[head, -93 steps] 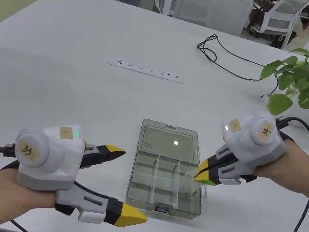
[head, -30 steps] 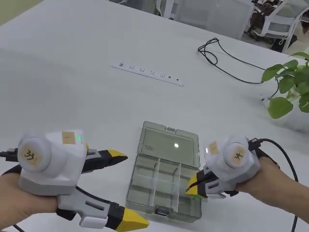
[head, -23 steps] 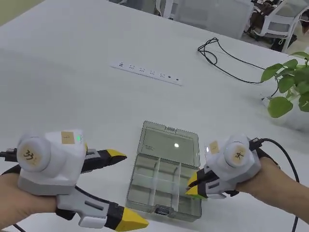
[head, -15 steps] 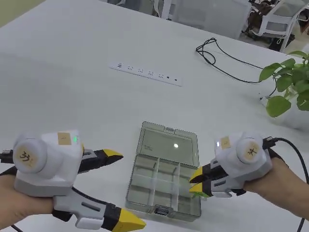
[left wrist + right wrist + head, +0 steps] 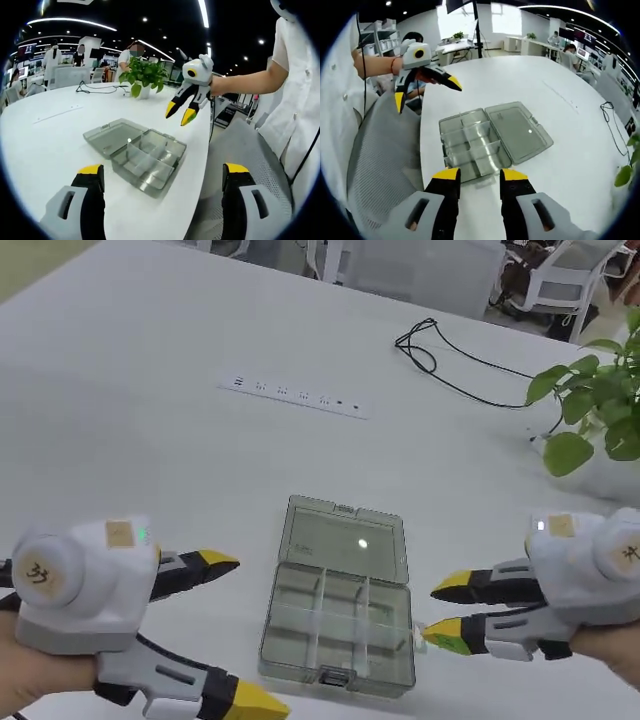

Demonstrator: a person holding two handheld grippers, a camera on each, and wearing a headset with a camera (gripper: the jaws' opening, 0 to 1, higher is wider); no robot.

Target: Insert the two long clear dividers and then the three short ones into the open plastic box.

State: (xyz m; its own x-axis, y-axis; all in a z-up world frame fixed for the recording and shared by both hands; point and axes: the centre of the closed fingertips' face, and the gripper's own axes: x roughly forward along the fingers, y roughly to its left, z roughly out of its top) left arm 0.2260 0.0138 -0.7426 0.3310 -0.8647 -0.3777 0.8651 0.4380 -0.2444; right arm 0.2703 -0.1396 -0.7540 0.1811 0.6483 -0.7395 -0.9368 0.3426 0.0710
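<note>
At the table's [image 5: 120, 440] near edge, in the head view, your left gripper [image 5: 232, 632] sits low on the left, jaws spread wide and empty. Your right gripper [image 5: 447, 612] hovers just beside the right wall of the open plastic box [image 5: 380, 675], jaws narrowly parted and holding nothing. A power strip [image 5: 295, 398] lies well beyond the box. In the left gripper view the lid [image 5: 107, 137] lies flat on the table. In the right gripper view clear dividers [image 5: 470, 134] stand in the tray and split it into compartments — I cannot tell how many.

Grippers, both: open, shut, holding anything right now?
Left yellow-tipped gripper: open wide, holding nothing.
Right yellow-tipped gripper: open, narrower gap, holding nothing.
</note>
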